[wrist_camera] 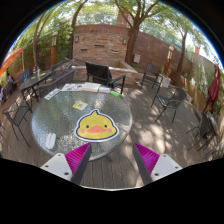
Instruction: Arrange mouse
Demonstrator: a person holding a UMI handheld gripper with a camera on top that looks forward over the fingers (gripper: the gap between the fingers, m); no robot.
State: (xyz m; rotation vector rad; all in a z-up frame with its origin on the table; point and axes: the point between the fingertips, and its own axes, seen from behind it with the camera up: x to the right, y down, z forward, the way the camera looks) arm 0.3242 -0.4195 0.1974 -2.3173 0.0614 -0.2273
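— Where's the mouse?

— I cannot make one out. On the round glass tabletop [60, 125] lies a yellow duck-shaped mat [96, 126], just ahead of the jaws, and there's a small white thing [49, 140] near the rim, too small to identify.

— And the gripper [112, 160]?

— The jaws stand apart, nothing between them, the pink pads [147, 156] showing. Papers [84, 96] lie on the far side, chairs [166, 103] around.

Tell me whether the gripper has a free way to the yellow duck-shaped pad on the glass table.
Probably yes. The gripper is open, and the yellow duck-shaped pad lies just ahead of its fingers on the round glass table, with nothing visible between them.
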